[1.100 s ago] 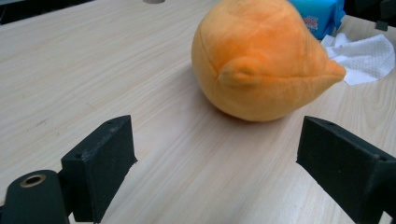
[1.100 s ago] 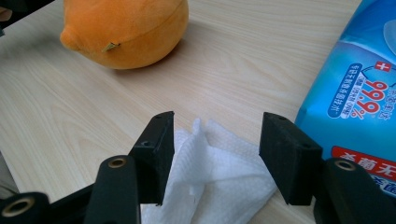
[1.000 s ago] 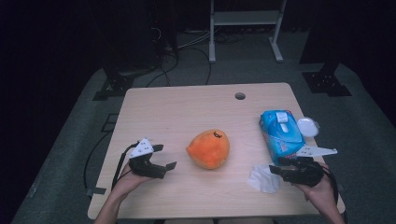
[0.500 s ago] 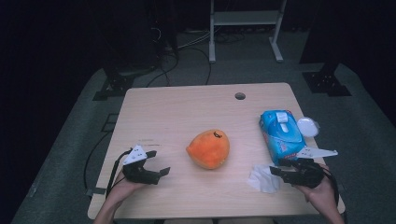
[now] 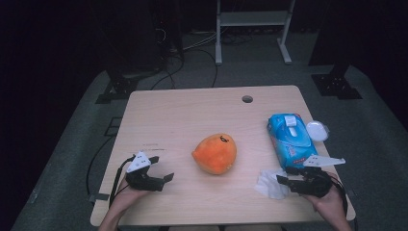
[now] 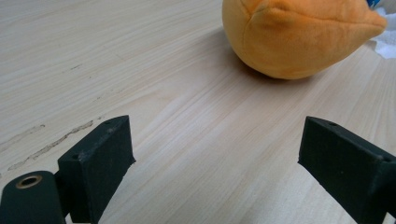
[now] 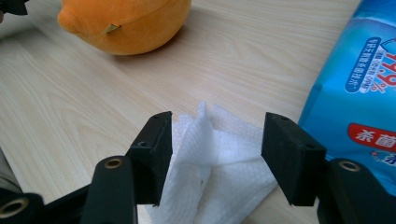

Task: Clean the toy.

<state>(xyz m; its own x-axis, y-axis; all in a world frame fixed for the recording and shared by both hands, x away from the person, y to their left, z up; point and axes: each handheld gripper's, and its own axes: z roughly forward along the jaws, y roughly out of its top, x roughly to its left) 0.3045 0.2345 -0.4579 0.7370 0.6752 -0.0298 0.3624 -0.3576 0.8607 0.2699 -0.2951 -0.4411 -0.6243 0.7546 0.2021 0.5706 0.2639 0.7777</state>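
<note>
Pale wooden surface (image 5: 168, 115) at frame centre in the high view, with a small round hole (image 5: 247, 99) near its far edge. Orange plush toy (image 5: 215, 153) at mid-surface, well apart from everything else. Blue wet-wipe pack (image 5: 290, 139) at right, lying flat, a white round lid (image 5: 317, 130) just beside its right edge. Grey floor around, black cables (image 5: 192, 48) trailing at upper centre, a white metal frame (image 5: 252, 29) at top, dark stand feet (image 5: 337, 84) at upper right.
</note>
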